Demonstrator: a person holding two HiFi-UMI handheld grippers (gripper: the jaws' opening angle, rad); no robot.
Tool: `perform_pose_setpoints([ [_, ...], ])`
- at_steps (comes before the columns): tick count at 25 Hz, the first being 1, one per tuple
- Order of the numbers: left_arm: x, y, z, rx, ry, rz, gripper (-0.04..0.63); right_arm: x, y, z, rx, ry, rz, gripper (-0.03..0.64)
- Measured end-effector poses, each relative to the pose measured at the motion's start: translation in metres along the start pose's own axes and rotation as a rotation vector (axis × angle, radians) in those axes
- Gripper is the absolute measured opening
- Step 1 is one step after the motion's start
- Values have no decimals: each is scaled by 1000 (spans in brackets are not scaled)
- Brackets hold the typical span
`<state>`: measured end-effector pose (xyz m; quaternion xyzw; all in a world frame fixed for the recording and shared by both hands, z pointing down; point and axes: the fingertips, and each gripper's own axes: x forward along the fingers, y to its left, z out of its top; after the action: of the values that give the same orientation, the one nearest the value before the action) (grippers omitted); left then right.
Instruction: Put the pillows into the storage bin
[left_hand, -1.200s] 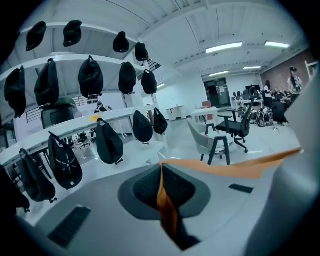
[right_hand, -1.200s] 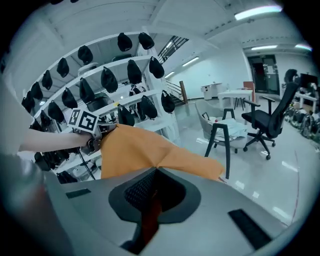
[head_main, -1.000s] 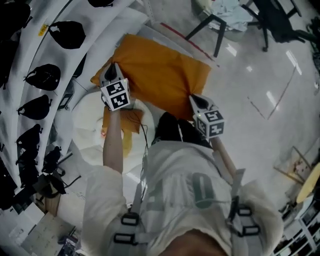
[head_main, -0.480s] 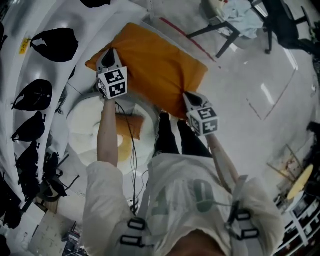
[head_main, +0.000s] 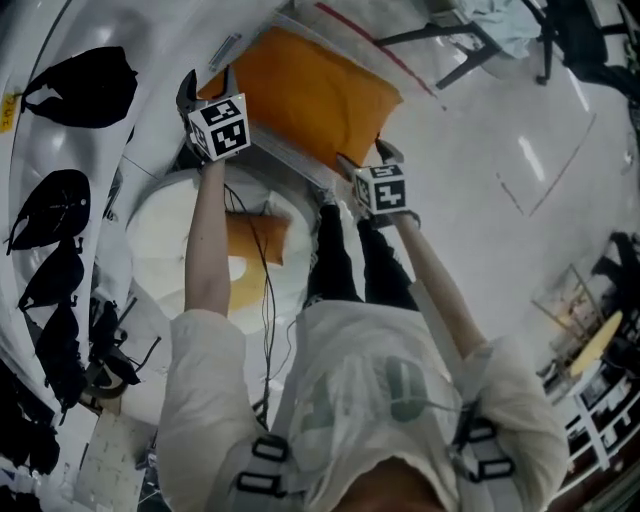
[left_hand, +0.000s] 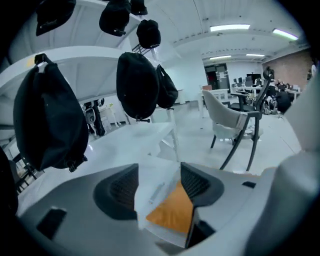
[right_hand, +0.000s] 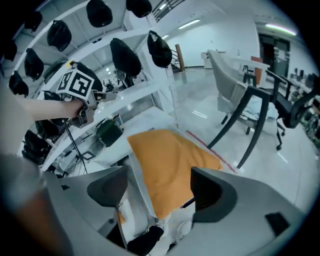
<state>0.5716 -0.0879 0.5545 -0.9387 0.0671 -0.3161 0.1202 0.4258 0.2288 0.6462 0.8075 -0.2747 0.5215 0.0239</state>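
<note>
— Step in hand?
— Release is being completed; orange pillow is lying inside storage bin; left gripper and right gripper, jaws just opened, are being held spread at its rim, empty.
— Next?
— Second pillow, beside the bin, is seemingly being awaited; a firm pinch is being called for.

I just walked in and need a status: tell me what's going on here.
A person with a gripper in each hand is loading pillows into a white storage bin. The large orange pillow lies in the bin's top. The left gripper and right gripper have just opened their jaws beside its corners and grip nothing. A second orange pillow lies on a round white surface nearby.
</note>
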Motion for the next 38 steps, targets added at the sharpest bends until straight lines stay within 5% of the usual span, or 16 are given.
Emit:
perform_pose_setpoints([
  [3, -8, -18, -23, 35, 25, -46, 245, 10, 14, 6, -54, 33, 38, 359],
  [8, -21, -21, -43, -31, 43, -65, 245, 6, 31, 14, -116, 31, 63, 359],
  [20, -87, 39, 2, -160, -47, 26, 245, -34, 76, 84, -241, -101, 124, 357],
  [28, -222, 86, 8, -377, -150, 255, 245, -90, 166, 157, -418, -273, 376, 357],
  [34, -347, 102, -75, -606, -104, 589, 245, -110, 253, 144, -635, -246, 662, 357],
  [38, -414, 90, -139, -696, -72, 719, 245, -116, 302, 103, -751, -218, 790, 357],
])
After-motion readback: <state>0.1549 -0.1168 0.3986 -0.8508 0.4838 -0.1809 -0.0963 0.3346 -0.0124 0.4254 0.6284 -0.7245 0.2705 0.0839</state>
